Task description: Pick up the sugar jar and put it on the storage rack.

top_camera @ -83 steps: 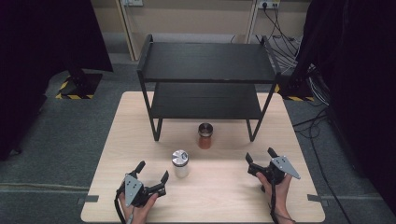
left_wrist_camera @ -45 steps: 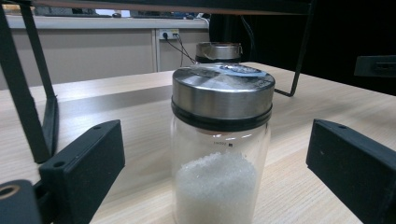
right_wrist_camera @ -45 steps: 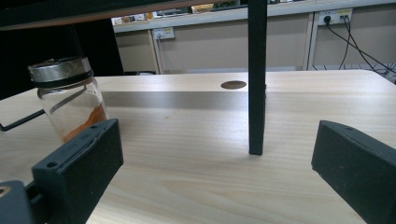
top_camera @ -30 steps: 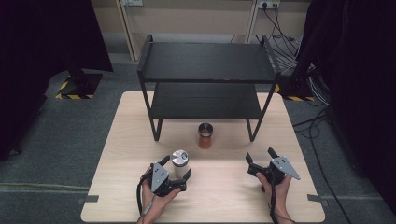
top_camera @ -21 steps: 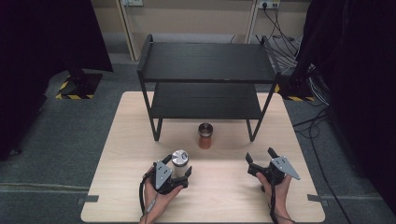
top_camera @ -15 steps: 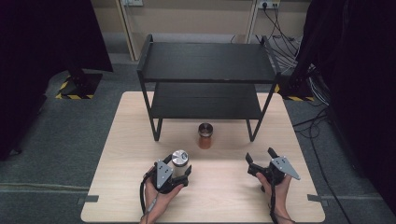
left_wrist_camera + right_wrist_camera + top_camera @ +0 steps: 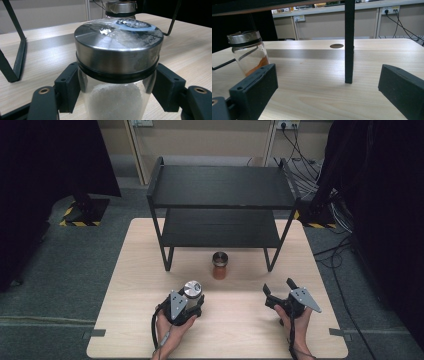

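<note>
Left tongs now gripping the salt jar at the desk's near edge.

On the desk, before the black two-tier shelf, the left tongs have just been closing, with the salt jar between them; they now clamp its glass under the steel lid, so it looks ready to lift. Clear glass, white grains, standing upright. The right tongs rest wide open, holding nothing, well apart from the orange-spice jar.

Black two-jaw left gripper, grey triangular plate, black cable, bare forearms
</note>
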Demonstrator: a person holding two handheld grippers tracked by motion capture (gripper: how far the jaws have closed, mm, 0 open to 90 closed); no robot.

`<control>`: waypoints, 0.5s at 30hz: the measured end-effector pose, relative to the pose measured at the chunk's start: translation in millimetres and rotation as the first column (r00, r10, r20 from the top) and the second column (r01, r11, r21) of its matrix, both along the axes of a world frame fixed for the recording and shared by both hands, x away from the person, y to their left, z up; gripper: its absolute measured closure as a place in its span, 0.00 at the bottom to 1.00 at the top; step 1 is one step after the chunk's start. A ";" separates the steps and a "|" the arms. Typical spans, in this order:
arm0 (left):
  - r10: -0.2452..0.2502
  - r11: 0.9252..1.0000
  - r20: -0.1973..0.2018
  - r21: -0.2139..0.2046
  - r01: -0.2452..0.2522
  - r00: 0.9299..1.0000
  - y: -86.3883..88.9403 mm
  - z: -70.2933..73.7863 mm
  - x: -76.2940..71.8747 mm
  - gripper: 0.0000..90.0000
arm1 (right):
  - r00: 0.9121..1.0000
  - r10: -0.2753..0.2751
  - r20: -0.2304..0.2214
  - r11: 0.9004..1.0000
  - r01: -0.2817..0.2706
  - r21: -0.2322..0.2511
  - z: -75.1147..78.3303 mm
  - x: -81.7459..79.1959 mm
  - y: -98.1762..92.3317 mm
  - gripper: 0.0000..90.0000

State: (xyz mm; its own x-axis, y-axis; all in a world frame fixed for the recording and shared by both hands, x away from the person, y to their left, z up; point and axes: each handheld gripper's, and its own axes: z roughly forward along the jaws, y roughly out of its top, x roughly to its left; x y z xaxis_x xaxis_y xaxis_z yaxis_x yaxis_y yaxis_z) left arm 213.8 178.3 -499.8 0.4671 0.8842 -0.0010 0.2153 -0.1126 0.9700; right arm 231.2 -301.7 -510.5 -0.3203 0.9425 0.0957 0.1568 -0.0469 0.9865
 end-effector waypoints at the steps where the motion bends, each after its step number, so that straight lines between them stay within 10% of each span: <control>1: 0.001 1.000 0.000 0.000 -0.001 1.000 -0.3 0.0 -0.1 0.34 | 1.000 0.000 0.000 1.000 0.000 0.000 0.0 0.0 0.0 0.03; 15: 0.011 0.999 0.020 -0.036 -0.010 1.000 2.4 -4.6 -1.5 0.34 | 1.000 0.000 0.003 1.000 0.000 0.000 -0.4 -0.2 0.0 0.03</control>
